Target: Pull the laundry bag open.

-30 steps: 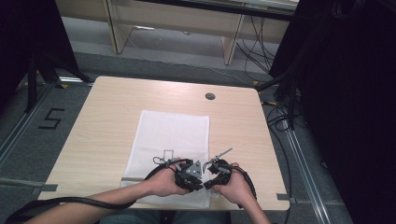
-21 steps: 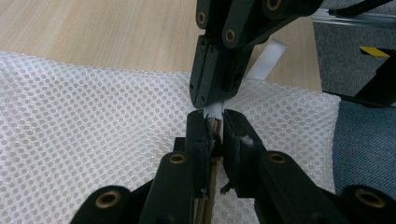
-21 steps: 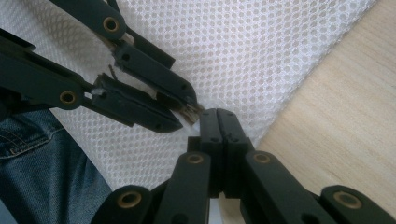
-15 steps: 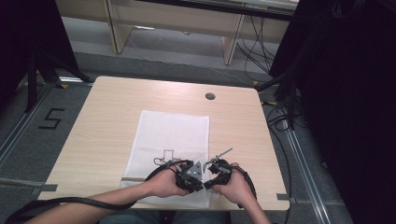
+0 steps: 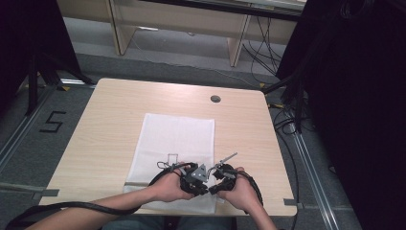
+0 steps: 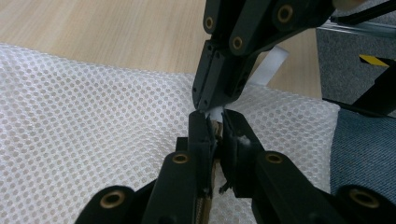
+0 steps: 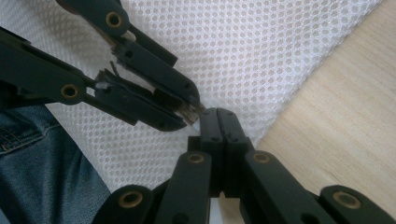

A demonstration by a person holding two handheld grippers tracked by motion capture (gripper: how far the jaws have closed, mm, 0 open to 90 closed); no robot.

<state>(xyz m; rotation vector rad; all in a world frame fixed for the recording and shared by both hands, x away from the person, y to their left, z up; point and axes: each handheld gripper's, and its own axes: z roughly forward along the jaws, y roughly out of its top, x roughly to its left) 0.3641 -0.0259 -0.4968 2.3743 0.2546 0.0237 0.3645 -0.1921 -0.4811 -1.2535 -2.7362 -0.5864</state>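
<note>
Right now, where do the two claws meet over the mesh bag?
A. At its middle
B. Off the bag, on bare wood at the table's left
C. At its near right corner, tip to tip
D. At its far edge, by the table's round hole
C: in the high view the left claw and right claw meet tip to tip at the mesh bag's near right corner.

mesh bag: white open-weave cloth | table: matt pale wood
</note>
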